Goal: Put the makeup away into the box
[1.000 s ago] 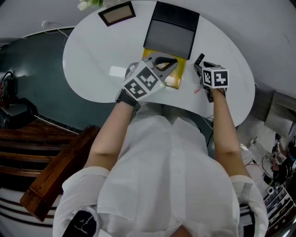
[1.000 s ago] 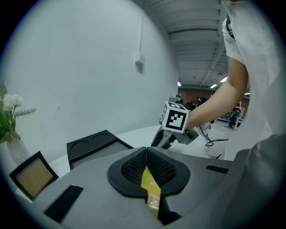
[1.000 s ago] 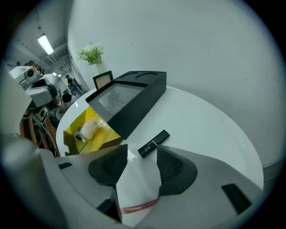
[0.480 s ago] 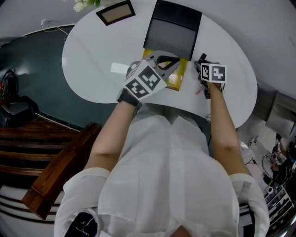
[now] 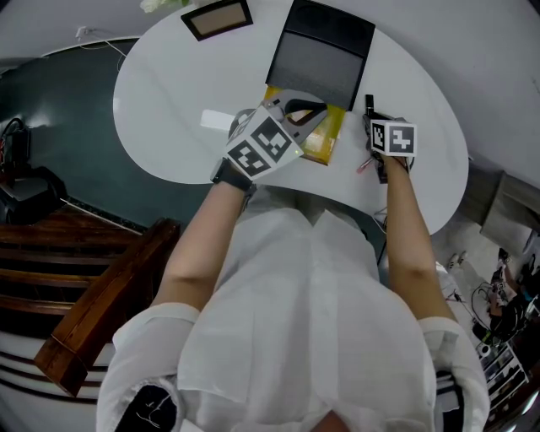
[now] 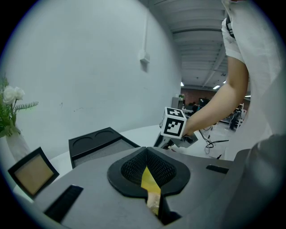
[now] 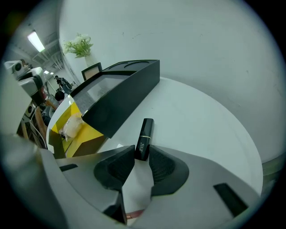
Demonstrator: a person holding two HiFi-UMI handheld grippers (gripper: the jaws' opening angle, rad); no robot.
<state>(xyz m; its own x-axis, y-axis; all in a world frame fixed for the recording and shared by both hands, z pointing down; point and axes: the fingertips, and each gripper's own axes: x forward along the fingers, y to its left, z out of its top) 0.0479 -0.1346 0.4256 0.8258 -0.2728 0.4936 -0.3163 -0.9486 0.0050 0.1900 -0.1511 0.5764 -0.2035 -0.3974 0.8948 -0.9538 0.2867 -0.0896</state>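
Observation:
A black lipstick [image 7: 144, 138] lies on the white table [image 5: 169, 93], just right of the box's black lid [image 5: 325, 55]. My right gripper [image 7: 142, 157] points steeply down at it. Its jaws are closing, and both fingertips touch the sides of the lipstick's near end. In the head view the lipstick [image 5: 369, 105] pokes out beyond the right gripper [image 5: 372, 120]. My left gripper [image 5: 295, 114] is shut on the near wall of the yellow box [image 5: 327, 142]. In the left gripper view a strip of that yellow wall [image 6: 149, 184] shows pinched between the jaws [image 6: 149, 179].
The black lid [image 7: 118, 96] leans up behind the yellow box [image 7: 78, 129], which holds a pale wrapped item [image 7: 71, 126]. A small pink thing [image 5: 363, 164] lies near the table's front edge. A white object [image 5: 215, 121] lies left of the box, and a framed picture [image 5: 218, 18] and flowers [image 6: 11, 107] sit at the far left.
My right gripper has shifted a little toward the lipstick and sunk onto it, and its jaws have narrowed round the lipstick's end. The left gripper and the yellow box have stayed put.

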